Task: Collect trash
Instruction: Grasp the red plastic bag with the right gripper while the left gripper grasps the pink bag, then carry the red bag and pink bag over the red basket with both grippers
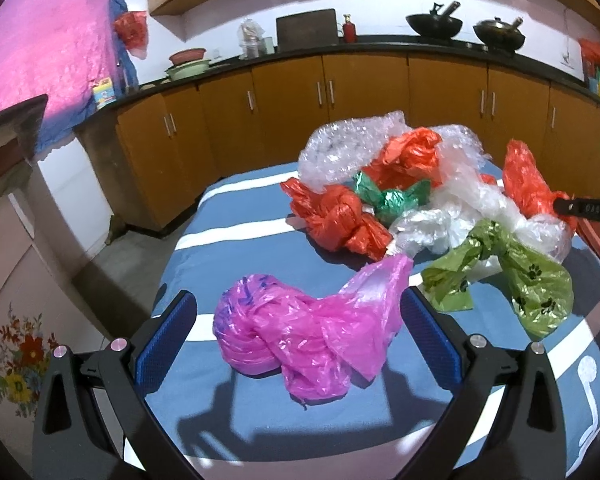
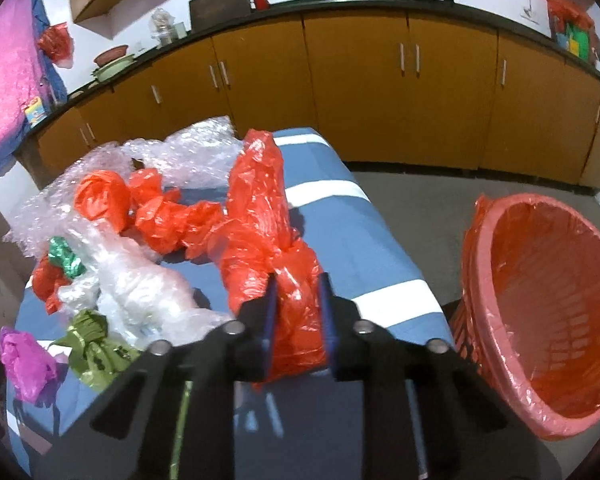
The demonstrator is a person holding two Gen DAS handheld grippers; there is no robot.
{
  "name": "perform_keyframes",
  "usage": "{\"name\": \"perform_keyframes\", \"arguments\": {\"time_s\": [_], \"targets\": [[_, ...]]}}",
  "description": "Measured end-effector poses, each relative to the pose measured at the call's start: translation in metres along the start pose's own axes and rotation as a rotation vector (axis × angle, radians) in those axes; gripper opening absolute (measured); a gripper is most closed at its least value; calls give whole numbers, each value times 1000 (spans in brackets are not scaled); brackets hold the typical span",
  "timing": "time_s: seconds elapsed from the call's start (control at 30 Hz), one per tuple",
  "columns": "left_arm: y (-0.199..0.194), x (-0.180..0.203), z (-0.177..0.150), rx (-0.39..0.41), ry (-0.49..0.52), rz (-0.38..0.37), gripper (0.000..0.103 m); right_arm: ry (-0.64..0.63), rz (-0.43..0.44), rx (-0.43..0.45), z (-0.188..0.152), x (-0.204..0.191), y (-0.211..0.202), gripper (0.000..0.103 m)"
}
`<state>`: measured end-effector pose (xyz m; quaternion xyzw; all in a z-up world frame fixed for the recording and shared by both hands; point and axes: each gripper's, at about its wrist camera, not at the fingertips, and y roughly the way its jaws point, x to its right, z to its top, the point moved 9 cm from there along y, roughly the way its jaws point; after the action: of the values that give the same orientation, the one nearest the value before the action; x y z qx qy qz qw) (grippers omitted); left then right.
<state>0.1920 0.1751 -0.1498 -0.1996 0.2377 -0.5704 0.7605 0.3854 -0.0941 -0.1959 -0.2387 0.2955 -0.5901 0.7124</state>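
A knotted pink plastic bag (image 1: 300,344) lies on the blue striped table (image 1: 236,216) between the fingers of my open left gripper (image 1: 298,312), which straddles it without touching. Beyond it lie a light green paw-print bag (image 1: 512,276), clear plastic (image 1: 456,216), a dark green bag (image 1: 384,196), red-orange bags (image 1: 336,216) and bubble wrap (image 1: 340,148). My right gripper (image 2: 298,292) is shut on a long red-orange bag (image 2: 260,216) near the table's right edge. A pink basket (image 2: 540,320) lined with red plastic stands on the floor to its right.
Wooden cabinets (image 1: 340,92) with a dark counter run along the back, holding two woks (image 1: 434,24), bowls and a red bottle. The grey floor (image 2: 412,196) lies between table and cabinets. A flowered cabinet (image 1: 16,320) stands at the left.
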Motion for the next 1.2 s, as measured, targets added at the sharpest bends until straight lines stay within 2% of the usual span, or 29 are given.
{"name": "perform_keyframes", "arguments": {"time_s": [0.17,0.43,0.53,0.6,0.63,0.8,0.9,1.2], "targets": [[9,-1,-7,-46,-18,-17,95,2,11,48,5,0,-18,12],[28,6,-19,-112,-3,-46,71,-16,3,92,11,1,-37,11],[33,8,-21,-129,-2,-62,66,-18,3,94,11,0,-39,11],[36,9,-21,-134,1,-68,56,-21,2,96,12,0,-41,11],[37,8,-21,-135,-1,-73,47,-21,4,97,12,-1,-42,11],[38,6,-14,-130,-24,-97,32,-25,4,114,12,-3,-50,11],[33,3,-7,-113,-41,-100,28,-21,7,127,14,-2,-56,11],[5,-9,28,-12,-77,-67,28,-9,12,178,26,2,-81,11]]}}
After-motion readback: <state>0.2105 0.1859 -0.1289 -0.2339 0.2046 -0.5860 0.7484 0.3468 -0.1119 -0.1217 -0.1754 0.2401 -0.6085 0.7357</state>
